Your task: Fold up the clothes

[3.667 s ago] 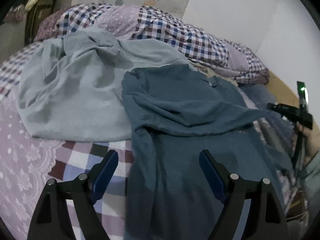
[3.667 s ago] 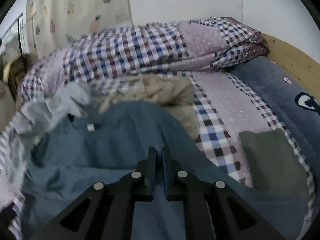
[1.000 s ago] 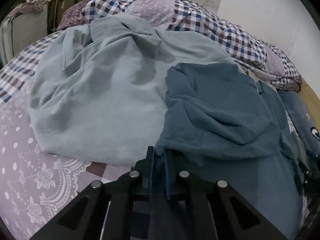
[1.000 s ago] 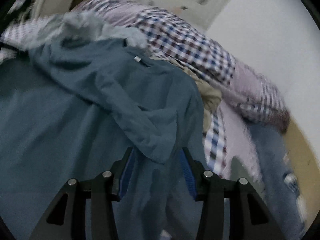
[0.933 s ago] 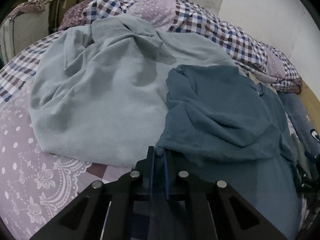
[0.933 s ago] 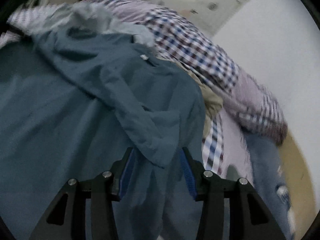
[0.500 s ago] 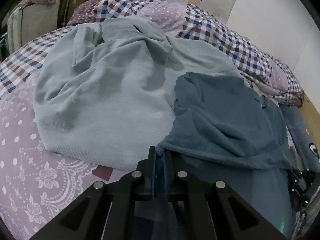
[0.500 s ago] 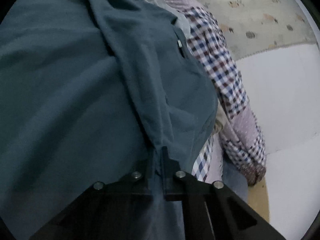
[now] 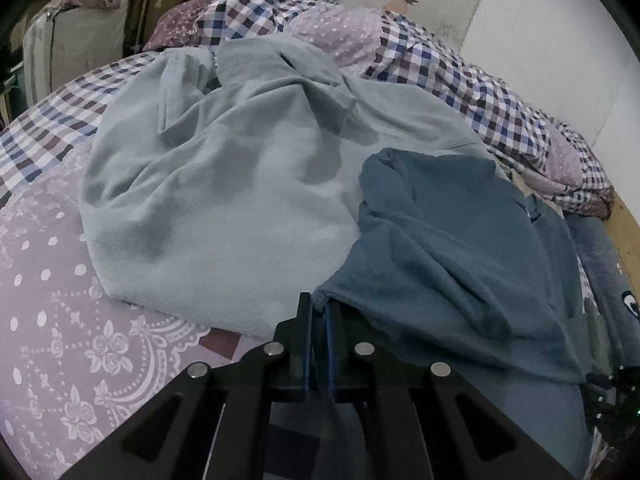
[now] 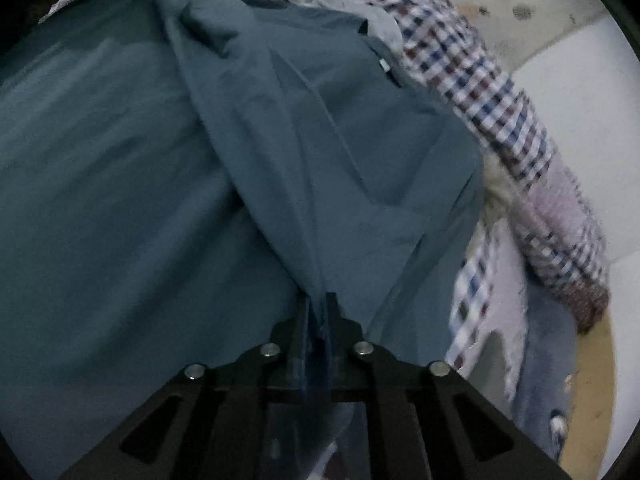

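Left gripper [image 9: 318, 312] and right gripper [image 10: 319, 304]: both clamped tight on folds of one teal shirt [image 9: 460, 248].

Two garments are counted: the teal shirt, spread across the bed, and one pale grey sweatshirt [image 9: 240, 184] just beside it, partly overlapped. Both are laid on a lilac dotted bedsheet [image 9: 48, 280]; a checked quilt [image 9: 480, 96] is bunched against the white wall [image 9: 560, 52].

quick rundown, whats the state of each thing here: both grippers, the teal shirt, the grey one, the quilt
left gripper: shut on a sleeve end of the teal shirt
right gripper: shut on a bunched fold of the teal shirt
teal shirt: partly folded, sleeves drawn across the body, wrinkled
light grey garment: unfolded, rumpled, its edge under the teal shirt
checked quilt: bunched up along the wall
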### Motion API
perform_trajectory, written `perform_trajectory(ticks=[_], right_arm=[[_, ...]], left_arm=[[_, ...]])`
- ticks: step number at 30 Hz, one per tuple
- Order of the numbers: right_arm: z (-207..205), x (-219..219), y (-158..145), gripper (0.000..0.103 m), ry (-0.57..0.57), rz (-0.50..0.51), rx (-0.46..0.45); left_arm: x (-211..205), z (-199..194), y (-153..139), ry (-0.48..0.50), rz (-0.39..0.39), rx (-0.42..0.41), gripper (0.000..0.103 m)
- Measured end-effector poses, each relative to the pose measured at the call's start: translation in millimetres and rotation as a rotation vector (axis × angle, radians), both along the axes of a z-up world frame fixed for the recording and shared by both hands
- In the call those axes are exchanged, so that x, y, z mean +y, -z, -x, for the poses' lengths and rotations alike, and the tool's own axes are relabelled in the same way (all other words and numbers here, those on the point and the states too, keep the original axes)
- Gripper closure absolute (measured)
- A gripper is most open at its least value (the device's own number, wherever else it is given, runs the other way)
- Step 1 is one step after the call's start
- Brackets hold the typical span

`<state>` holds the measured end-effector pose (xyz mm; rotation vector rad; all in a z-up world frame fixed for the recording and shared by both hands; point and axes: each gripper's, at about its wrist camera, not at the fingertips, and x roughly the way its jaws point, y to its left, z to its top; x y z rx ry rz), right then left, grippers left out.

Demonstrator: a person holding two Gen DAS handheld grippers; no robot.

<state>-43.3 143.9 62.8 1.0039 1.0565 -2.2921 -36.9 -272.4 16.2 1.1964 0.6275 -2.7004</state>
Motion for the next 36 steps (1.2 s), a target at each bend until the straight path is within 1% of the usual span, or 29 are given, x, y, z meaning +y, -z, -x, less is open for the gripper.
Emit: perform_trajectory(ticks=[3, 5, 6, 8, 10, 13, 15, 18, 19, 20, 21, 23, 26, 28, 30, 31, 33, 34, 35, 36], right_arm=[[2, 8, -9, 0.086, 0.006, 0.082, -0.085], [3, 13, -15, 0.062, 0.01, 0.137, -0.141], [4, 15, -18, 0.059, 0.013, 0.165, -0.165], [18, 20, -31, 0.057, 0.058, 0.231, -0.133], [37, 22, -33, 0.057, 0.111, 0.253, -0.106], [79, 28, -24, 0.057, 0.171, 0.287, -0.142], [97, 24, -13, 0.057, 0.177, 0.267, -0.163], [111, 17, 1, 0.059, 0.17, 0.229, -0.185], [116, 15, 6, 0.069, 0.168, 0.217, -0.19], [116, 14, 7, 0.097, 0.167, 0.213, -0.177], [117, 13, 7, 0.1, 0.166, 0.211, -0.163], [112, 14, -1, 0.1, 0.171, 0.226, -0.12], [112, 20, -5, 0.1, 0.215, 0.216, -0.082], [119, 24, 1, 0.099, 0.26, 0.174, -0.107], [126, 26, 2, 0.088, 0.304, 0.139, -0.112], [126, 25, -5, 0.08, 0.32, 0.143, -0.094], [127, 23, -20, 0.073, 0.352, 0.153, -0.056], [127, 21, -27, 0.064, 0.365, 0.161, -0.04], [127, 13, -39, 0.056, 0.345, 0.205, -0.04], [127, 4, -51, 0.054, 0.326, 0.248, -0.039]], left_arm=[[-1, 0, 3, 0.0, -0.004, -0.008, 0.099], [-1, 0, 4, 0.001, -0.007, -0.013, 0.098], [-1, 0, 4, 0.001, -0.007, -0.012, 0.098], [-1, 0, 5, 0.001, -0.007, -0.012, 0.098], [-1, 0, 5, 0.002, -0.008, -0.012, 0.098], [-1, 1, 5, 0.002, -0.011, -0.013, 0.098], [-1, 0, 6, 0.001, -0.01, -0.014, 0.098], [-1, 0, 7, 0.001, -0.01, -0.015, 0.098], [-1, 0, 7, 0.001, -0.009, -0.014, 0.098], [-1, 0, 8, 0.001, -0.009, -0.013, 0.098], [-1, 0, 8, 0.001, -0.009, -0.012, 0.098], [-2, 0, 8, 0.002, -0.011, -0.011, 0.098], [-2, -1, 9, 0.002, -0.017, -0.009, 0.099], [-3, -1, 9, 0.002, -0.021, -0.008, 0.098], [-3, -1, 10, 0.002, -0.025, -0.007, 0.099], [-3, -1, 10, 0.002, -0.027, -0.007, 0.098], [-4, -2, 11, 0.003, -0.031, -0.005, 0.098], [-4, -2, 11, 0.004, -0.034, -0.004, 0.098], [-4, -2, 11, 0.004, -0.037, -0.003, 0.098], [-5, -2, 11, 0.005, -0.041, -0.001, 0.098]])
